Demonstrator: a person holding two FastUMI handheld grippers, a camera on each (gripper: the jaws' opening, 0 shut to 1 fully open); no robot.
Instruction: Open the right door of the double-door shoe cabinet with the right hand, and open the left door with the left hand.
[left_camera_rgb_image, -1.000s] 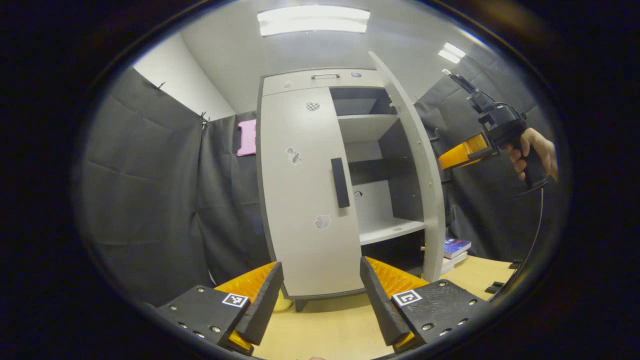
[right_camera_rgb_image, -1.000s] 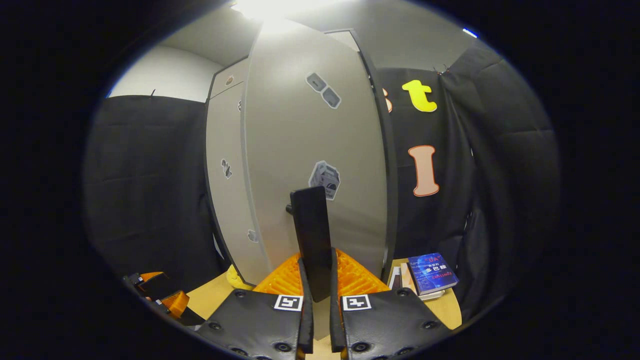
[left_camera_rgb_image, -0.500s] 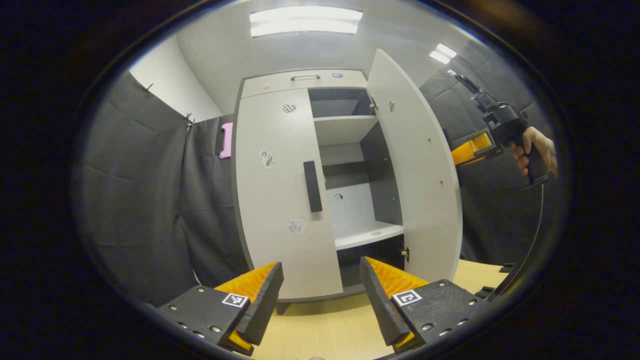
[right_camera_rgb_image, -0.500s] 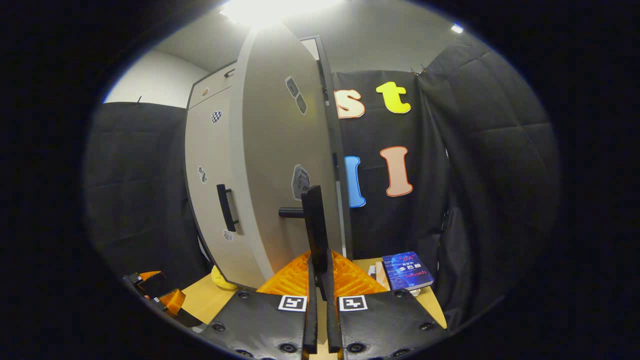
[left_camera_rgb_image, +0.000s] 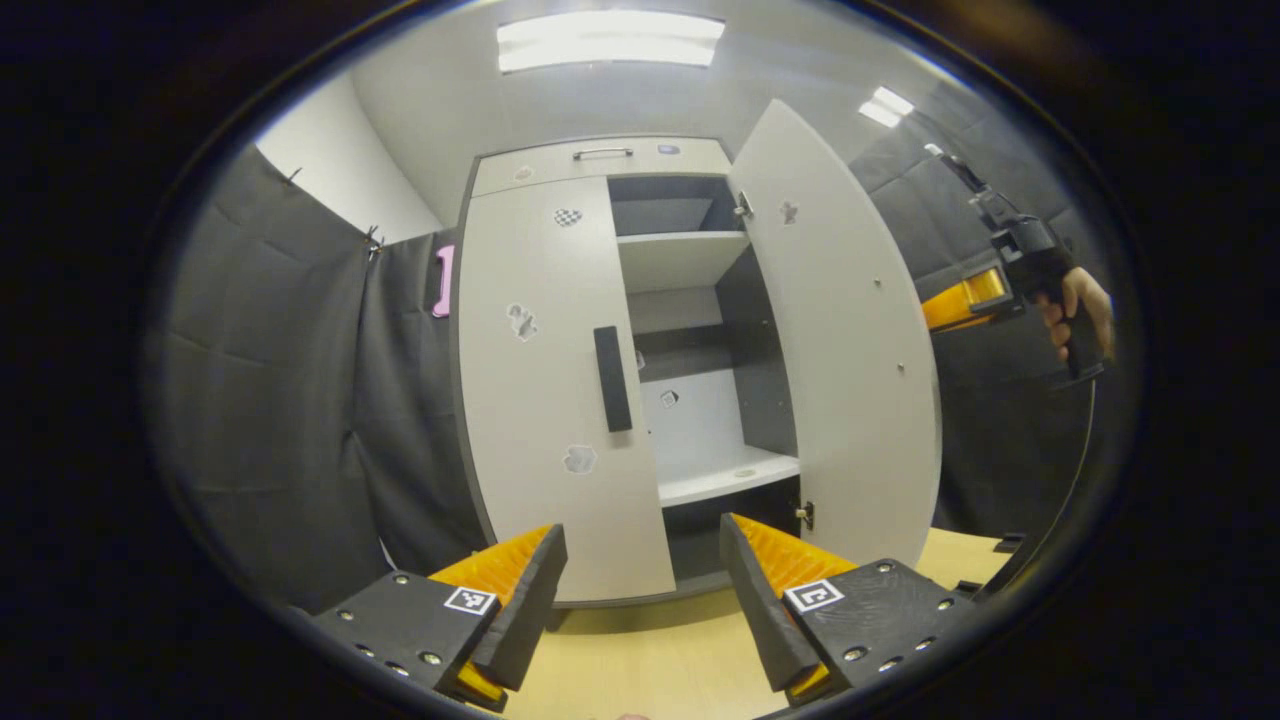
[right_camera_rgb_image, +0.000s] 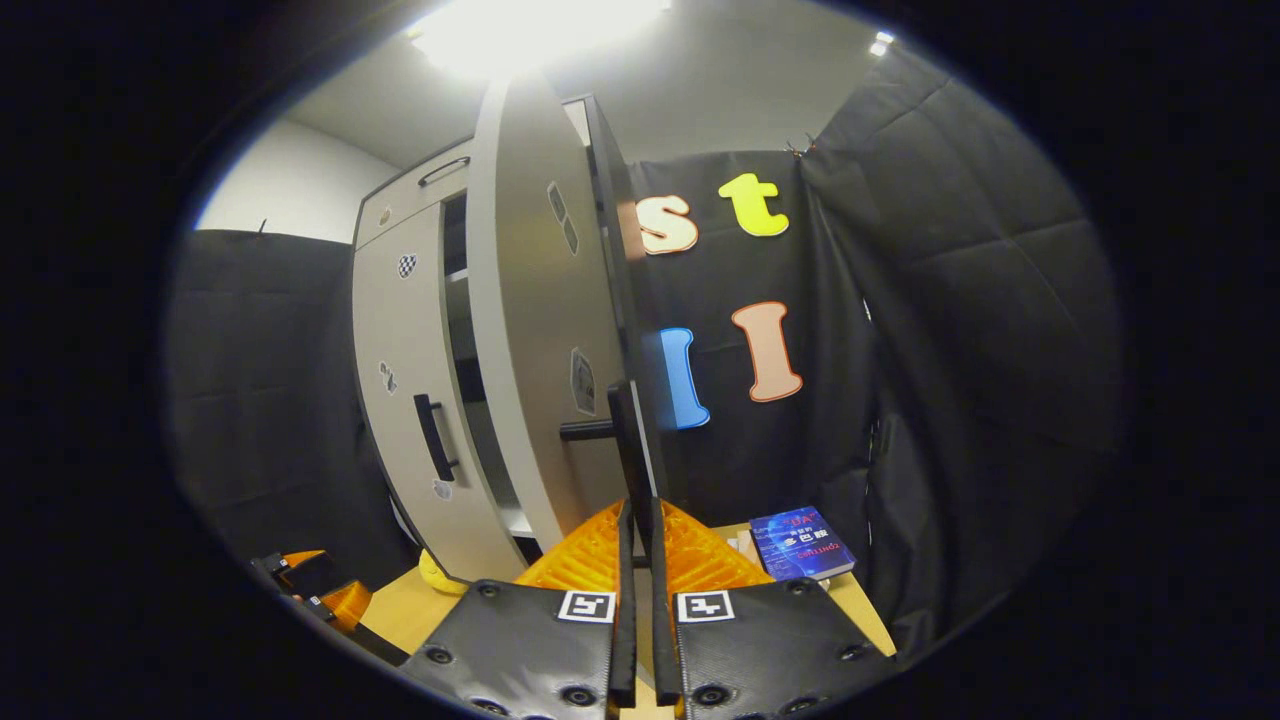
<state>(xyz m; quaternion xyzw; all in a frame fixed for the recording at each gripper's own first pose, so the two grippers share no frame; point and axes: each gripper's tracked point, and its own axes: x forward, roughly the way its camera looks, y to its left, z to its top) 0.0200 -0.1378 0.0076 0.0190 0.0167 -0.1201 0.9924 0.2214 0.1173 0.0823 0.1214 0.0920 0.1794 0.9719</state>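
Observation:
The grey shoe cabinet (left_camera_rgb_image: 600, 160) stands on the table ahead of me. Its left door (left_camera_rgb_image: 540, 400) is closed, and the dark handle (left_camera_rgb_image: 612, 378) on it is untouched. My left gripper (left_camera_rgb_image: 638, 535) hangs open in front of and below that door, apart from it. The right door (left_camera_rgb_image: 840, 350) stands swung wide open, showing shelves (left_camera_rgb_image: 725, 475) inside. In the right gripper view that right door (right_camera_rgb_image: 520, 330) appears nearly edge-on, and my right gripper (right_camera_rgb_image: 638, 520) is shut on the right door's handle (right_camera_rgb_image: 630, 450). A hand (left_camera_rgb_image: 1085, 310) holds the right gripper (left_camera_rgb_image: 960, 305) beyond the open door.
The wooden table (left_camera_rgb_image: 650, 670) runs under the cabinet. A blue book (right_camera_rgb_image: 802, 545) lies on a stack to the right of the cabinet, and a small yellow object (right_camera_rgb_image: 435, 575) sits at its foot. Black cloth walls close in on both sides.
The right door has swung further open with my right gripper on its handle, which moved to the right. The left gripper has drifted slightly and stays open.

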